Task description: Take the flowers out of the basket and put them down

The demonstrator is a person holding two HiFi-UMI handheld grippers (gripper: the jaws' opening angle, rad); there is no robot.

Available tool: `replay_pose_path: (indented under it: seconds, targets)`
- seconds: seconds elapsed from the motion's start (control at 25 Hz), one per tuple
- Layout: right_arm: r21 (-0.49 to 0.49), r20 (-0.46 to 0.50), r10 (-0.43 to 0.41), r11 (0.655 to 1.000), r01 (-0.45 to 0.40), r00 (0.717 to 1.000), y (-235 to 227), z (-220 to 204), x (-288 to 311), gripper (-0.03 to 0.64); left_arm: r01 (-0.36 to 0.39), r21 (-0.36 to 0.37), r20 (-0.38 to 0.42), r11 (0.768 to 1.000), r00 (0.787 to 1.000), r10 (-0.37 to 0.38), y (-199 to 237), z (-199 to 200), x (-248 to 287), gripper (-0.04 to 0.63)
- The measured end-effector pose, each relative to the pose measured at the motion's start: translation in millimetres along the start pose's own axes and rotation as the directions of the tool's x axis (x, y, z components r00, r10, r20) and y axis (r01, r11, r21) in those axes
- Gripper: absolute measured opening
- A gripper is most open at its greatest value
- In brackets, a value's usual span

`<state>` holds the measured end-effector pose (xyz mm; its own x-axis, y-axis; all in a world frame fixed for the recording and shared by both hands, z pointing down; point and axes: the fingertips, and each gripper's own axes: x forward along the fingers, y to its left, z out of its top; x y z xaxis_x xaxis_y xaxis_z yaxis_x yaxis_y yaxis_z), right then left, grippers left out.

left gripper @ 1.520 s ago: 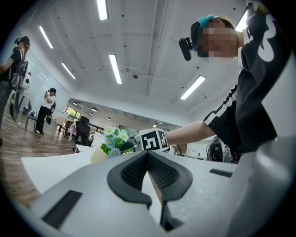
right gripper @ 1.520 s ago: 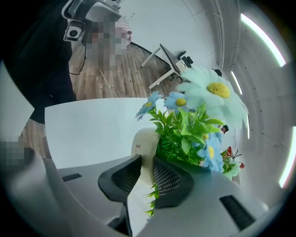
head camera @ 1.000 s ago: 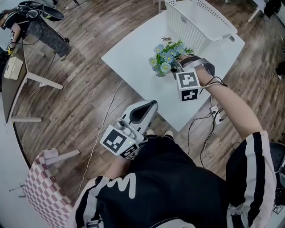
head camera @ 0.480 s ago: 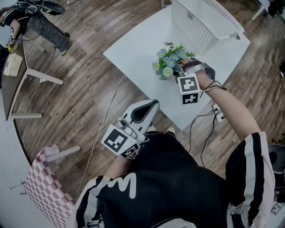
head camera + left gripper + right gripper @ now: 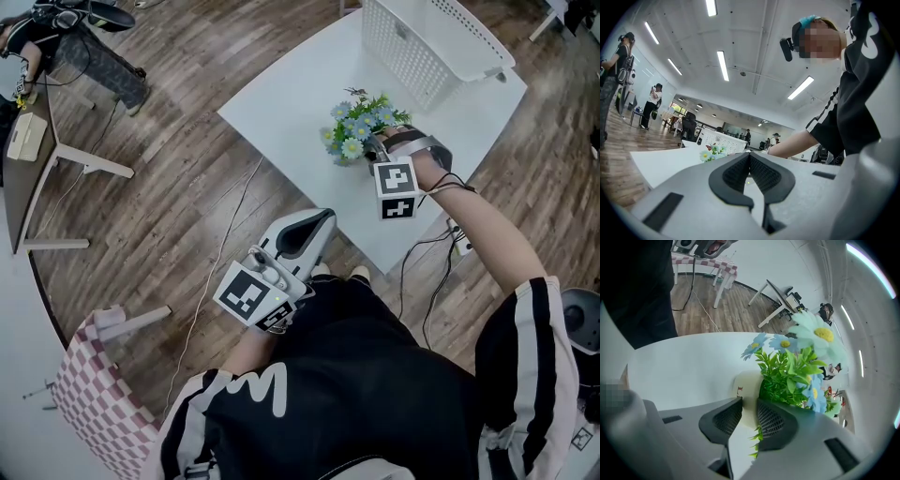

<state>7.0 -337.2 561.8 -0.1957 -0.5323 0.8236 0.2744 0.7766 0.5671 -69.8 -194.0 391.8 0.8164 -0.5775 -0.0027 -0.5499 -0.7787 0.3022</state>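
The flowers [image 5: 361,131], blue and white blooms with green leaves in a white pot [image 5: 746,392], are seen standing on the white table [image 5: 281,103], out of the white basket [image 5: 427,47] and apart from it; the basket is set at the table's far corner. The pot is enclosed between the jaws of the right gripper [image 5: 375,152], which have just been opening. In the right gripper view the pads [image 5: 771,420] appear to lie against the pot's sides, though how firmly cannot be judged. The left gripper [image 5: 317,221] is held level near the person's lap, over the wooden floor [image 5: 178,187] beside the table's near edge. Its jaws are closed together at the tips, with nothing between them.
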Motion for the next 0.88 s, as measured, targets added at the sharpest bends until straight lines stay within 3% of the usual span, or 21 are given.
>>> replay_pose_path:
  seconds: [0.16,0.4,0.6,0.68,0.76,0.88]
  targets:
    - [0.034,-0.008,-0.013,0.999,0.013,1.0,0.9,-0.8,0.1,0.104,0.0,0.004,0.007,1.0,1.0,0.0,-0.5,1.9,-1.2,0.005]
    - [0.189,0.049,-0.053,0.981,0.043,0.997,-7.0,5.7,-12.7,0.109,0.002,0.015,0.014,1.0,1.0,-0.002,0.6,6.5,-3.2,0.005]
    - [0.341,0.081,-0.152,0.933,0.116,0.985,-14.8,6.4,-38.7,0.109,0.006,0.025,0.027,1.0,1.0,-0.006,3.4,11.5,-3.6,0.005]
    - [0.435,0.094,-0.197,0.89,0.138,0.976,-9.2,7.6,-51.7,0.109,0.01,0.027,0.03,1.0,1.0,-0.011,3.6,12.7,-2.8,0.005]
    - [0.545,0.1,-0.258,0.822,0.164,0.961,-5.7,7.2,-67.0,0.109,0.016,0.032,0.034,0.999,0.999,-0.017,3.9,15.3,-1.0,0.005]
    - [0.731,0.114,-0.371,0.66,0.175,0.922,-10.3,6.6,-97.7,0.108,0.032,0.046,0.043,0.998,0.998,-0.034,4.6,21.4,4.6,0.005]
